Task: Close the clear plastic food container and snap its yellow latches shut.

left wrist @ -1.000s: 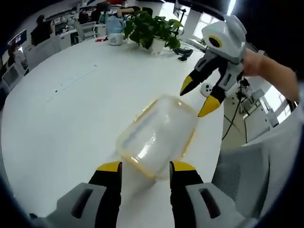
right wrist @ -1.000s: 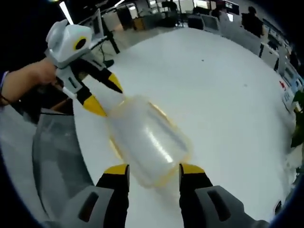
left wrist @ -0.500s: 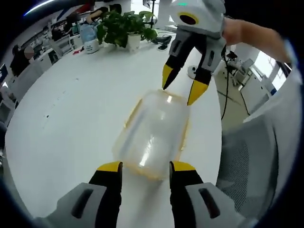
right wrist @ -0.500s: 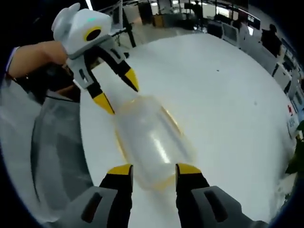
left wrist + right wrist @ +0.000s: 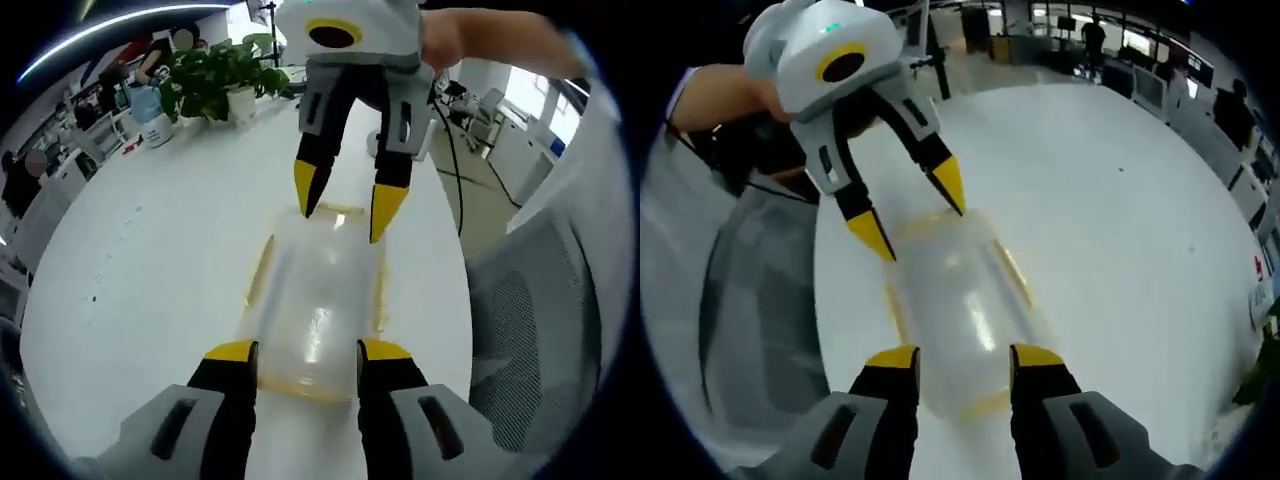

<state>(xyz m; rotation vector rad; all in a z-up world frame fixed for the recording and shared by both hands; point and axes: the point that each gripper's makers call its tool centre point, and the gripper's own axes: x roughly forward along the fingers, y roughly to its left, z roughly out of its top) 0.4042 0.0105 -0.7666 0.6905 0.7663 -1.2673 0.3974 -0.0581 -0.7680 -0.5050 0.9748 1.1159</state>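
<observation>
Grippers — left gripper (image 5: 297, 349) and right gripper (image 5: 963, 352) — spread wide, flanking container (image 5: 315, 300) ends.

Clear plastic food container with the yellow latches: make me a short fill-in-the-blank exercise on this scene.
1. The clear plastic food container rests on a round table coloured ____.
2. Both grippers' jaws have tips coloured ____.
3. The left gripper and right gripper meet the container from ____ ends.
4. At the table's far edge stands a potted ____.

Missing words: white; yellow; opposite; plant
</observation>
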